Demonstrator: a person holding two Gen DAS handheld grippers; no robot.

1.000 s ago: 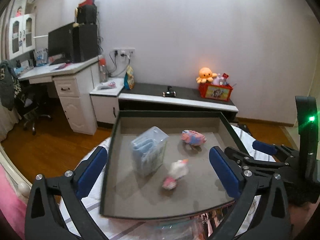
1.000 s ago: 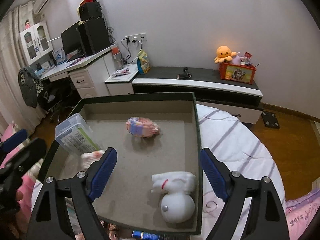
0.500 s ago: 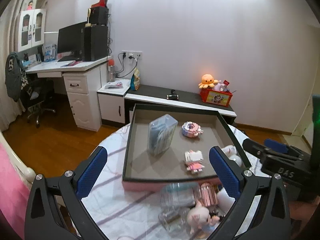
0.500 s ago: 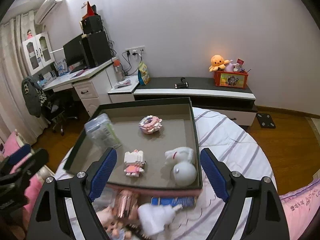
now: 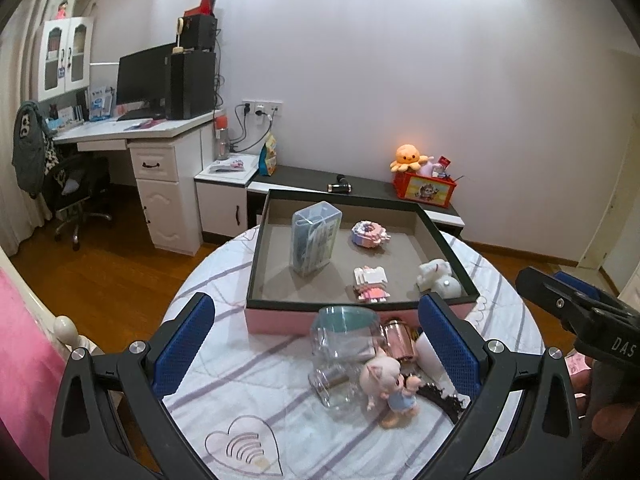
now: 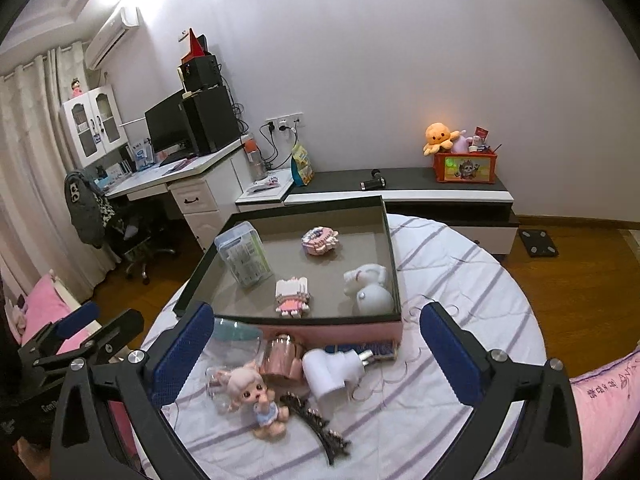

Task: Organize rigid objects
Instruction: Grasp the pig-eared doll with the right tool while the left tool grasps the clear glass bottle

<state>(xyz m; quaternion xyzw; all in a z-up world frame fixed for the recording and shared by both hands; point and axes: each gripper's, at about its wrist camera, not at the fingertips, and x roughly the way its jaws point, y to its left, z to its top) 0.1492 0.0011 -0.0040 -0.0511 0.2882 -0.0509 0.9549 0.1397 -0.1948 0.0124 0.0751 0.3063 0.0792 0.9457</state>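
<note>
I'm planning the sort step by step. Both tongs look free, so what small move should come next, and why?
Probably lower the open right tongs toward the white plug-like item lying loose on the table in front of the tray. It sits nearly centred between the open fingers, while four things already lie in the tray.

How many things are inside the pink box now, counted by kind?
Clear plastic case: 1
Block-built figures: 2
White elephant toy: 1
Total inside the pink box: 4
</note>
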